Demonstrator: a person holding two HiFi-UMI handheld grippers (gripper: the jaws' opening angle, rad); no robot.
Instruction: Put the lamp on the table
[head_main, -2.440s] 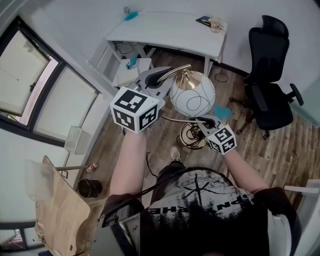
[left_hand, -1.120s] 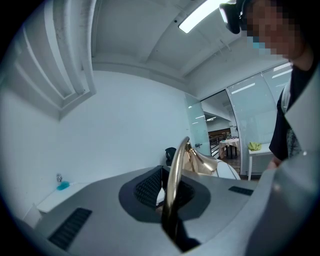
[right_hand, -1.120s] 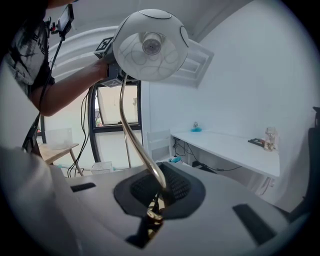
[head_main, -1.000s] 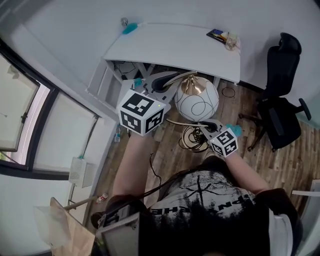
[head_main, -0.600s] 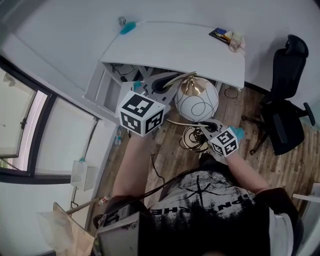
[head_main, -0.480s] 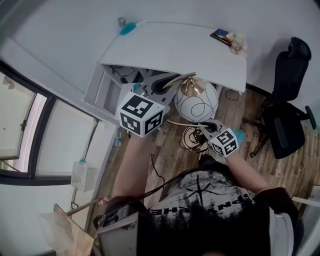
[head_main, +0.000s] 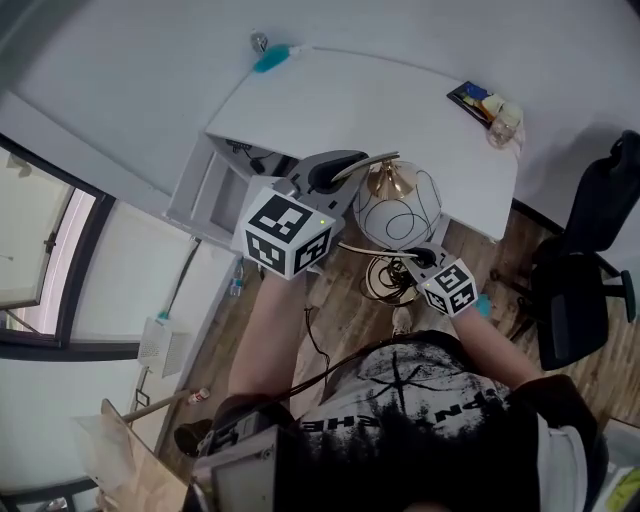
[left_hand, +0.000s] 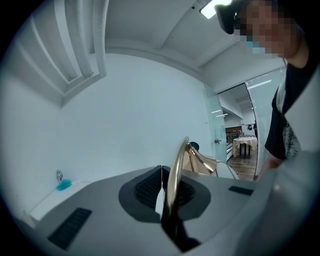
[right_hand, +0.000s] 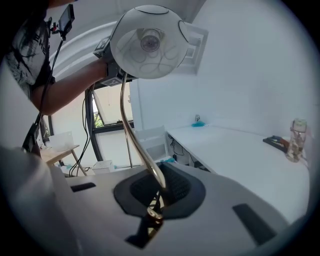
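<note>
While both tongs are clamped shut on its curved gold stem (left_hand: 175, 170), the lamp (head_main: 400, 208) is held in the air at the near edge of the white desk (head_main: 380, 110), not resting on it. The left tongs (head_main: 335, 172) pinch the stem just beside the round white shade (right_hand: 147, 42). The right tongs (head_main: 418, 257) pinch it lower down, near the gold base (head_main: 385, 282), which shows over the wooden floor (head_main: 345, 300). A black chair (head_main: 580, 290) stands at the right.
</note>
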